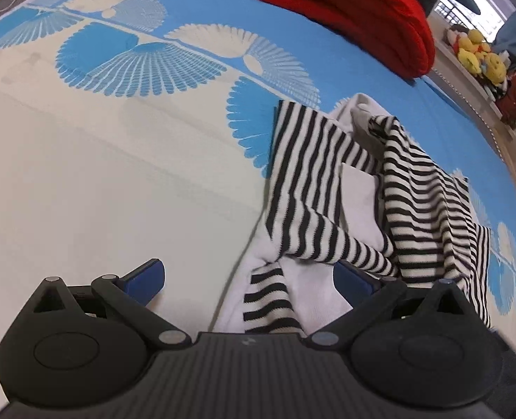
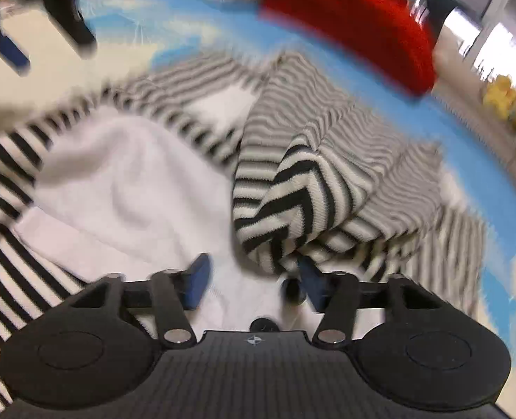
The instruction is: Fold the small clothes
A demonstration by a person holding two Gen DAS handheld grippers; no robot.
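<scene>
In the left wrist view, the left gripper (image 1: 249, 279) is nearest, with its 2 blue pads spread wide and nothing between them, so its jaws are released; the right pad lies partly under a striped fold. Just in front of it lies the striped garment (image 1: 313, 181), black and white stripes with plain white parts, crumpled on the bed cover (image 1: 118, 174), toward the right side of the view; 1 striped sleeve crosses over the white part. The cover is cream near the gripper and blue with white fan patterns farther away. Beyond the garment, a red blanket (image 1: 355, 10) rests at the far side of the bed; to the right of it, yellow plush toys (image 1: 478, 56) sit on a white ledge. In the right wrist view, which is blurred, the right gripper (image 2: 251, 282) hovers just above the garment's white part; its jaws are also released, and a bunched striped fold (image 2: 292, 202) hangs just in front of the right pad; whether it touches the pad I cannot tell. At the upper left of this view the other gripper shows as a dark shape.
</scene>
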